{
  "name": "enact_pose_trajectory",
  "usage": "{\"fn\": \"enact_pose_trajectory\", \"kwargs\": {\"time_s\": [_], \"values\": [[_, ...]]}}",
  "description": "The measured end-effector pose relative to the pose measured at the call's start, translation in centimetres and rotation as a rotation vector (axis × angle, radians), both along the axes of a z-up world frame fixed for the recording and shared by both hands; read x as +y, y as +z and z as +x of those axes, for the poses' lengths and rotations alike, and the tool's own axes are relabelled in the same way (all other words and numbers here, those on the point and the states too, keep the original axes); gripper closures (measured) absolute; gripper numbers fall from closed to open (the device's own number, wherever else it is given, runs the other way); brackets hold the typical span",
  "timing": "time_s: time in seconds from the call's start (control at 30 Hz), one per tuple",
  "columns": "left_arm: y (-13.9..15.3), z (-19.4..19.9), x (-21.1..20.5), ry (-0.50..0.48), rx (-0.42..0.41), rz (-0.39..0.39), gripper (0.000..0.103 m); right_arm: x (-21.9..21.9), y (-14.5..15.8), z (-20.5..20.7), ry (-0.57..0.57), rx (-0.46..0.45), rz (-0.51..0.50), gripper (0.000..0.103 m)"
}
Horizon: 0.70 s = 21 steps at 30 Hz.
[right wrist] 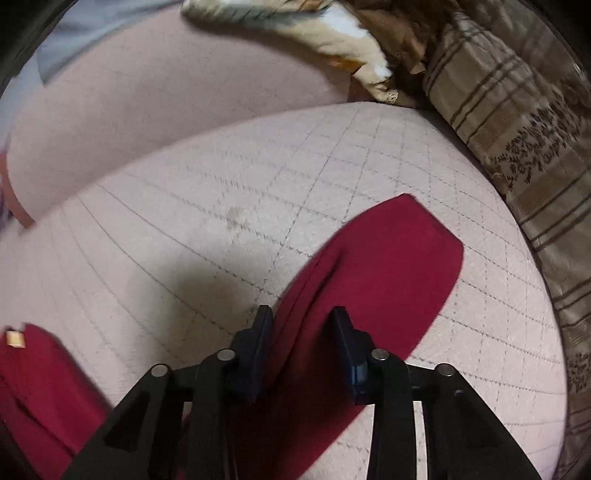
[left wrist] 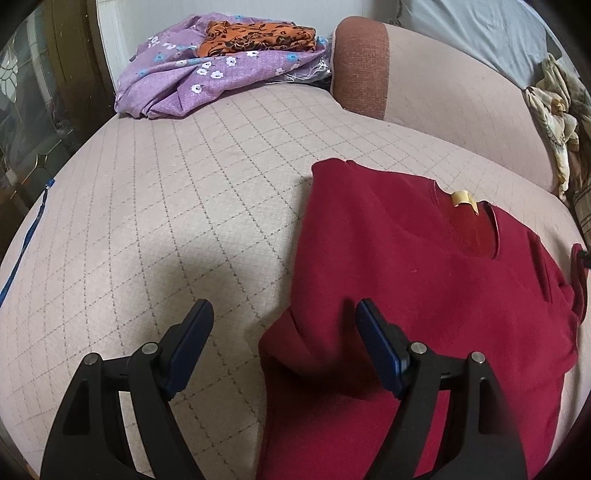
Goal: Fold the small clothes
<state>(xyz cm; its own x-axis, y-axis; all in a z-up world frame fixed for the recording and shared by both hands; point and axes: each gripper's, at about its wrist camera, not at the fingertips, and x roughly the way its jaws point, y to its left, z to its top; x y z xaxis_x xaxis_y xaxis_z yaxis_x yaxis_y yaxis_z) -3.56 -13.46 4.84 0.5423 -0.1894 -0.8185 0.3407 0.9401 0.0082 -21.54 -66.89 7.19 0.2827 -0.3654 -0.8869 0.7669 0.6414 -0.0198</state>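
A dark red T-shirt (left wrist: pixel 424 288) lies on a pinkish quilted bed cover (left wrist: pixel 177 206), with a yellow neck label (left wrist: pixel 461 199) showing. Its left side is folded inward. My left gripper (left wrist: pixel 284 314) is open above the shirt's left edge; the folded sleeve lies between the fingers. In the right wrist view the shirt's other sleeve (right wrist: pixel 373 273) stretches away across the cover (right wrist: pixel 207 206). My right gripper (right wrist: pixel 301 319) is open, with the sleeve running between its fingers. Part of the shirt body and its label (right wrist: pixel 14 338) show at the lower left.
A purple floral cloth (left wrist: pixel 207 74) with a folded orange patterned piece (left wrist: pixel 258 37) lies at the far side. A pink-and-rust cushion (left wrist: pixel 369 66) and a grey pillow (left wrist: pixel 480 33) are behind. A brown striped blanket (right wrist: pixel 517 122) lines the right edge.
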Motion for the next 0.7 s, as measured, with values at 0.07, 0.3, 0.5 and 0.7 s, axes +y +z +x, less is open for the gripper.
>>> {"fn": "enact_pose_trajectory", "kwargs": {"time_s": [0.07,0.3,0.5,0.7], "values": [[-0.1,0.0,0.0,0.002,0.003,-0.002,0.024,0.3,1.8,-1.1,-0.011,-0.108,0.012,0.06],[-0.4,-0.1,-0.3,-0.007,0.006,0.023,0.024,1.5,0.7,0.7,0.036,-0.055,0.116,0.056],[-0.3,0.3,-0.1,0.002,0.016,0.012,0.024,0.9,-1.5,1.6,-0.006,0.045,0.04,0.09],[1.1,0.4,1.1,0.025,-0.007,-0.034,0.024,0.4,1.8,-2.4,-0.019,-0.202,0.119,0.097]]}}
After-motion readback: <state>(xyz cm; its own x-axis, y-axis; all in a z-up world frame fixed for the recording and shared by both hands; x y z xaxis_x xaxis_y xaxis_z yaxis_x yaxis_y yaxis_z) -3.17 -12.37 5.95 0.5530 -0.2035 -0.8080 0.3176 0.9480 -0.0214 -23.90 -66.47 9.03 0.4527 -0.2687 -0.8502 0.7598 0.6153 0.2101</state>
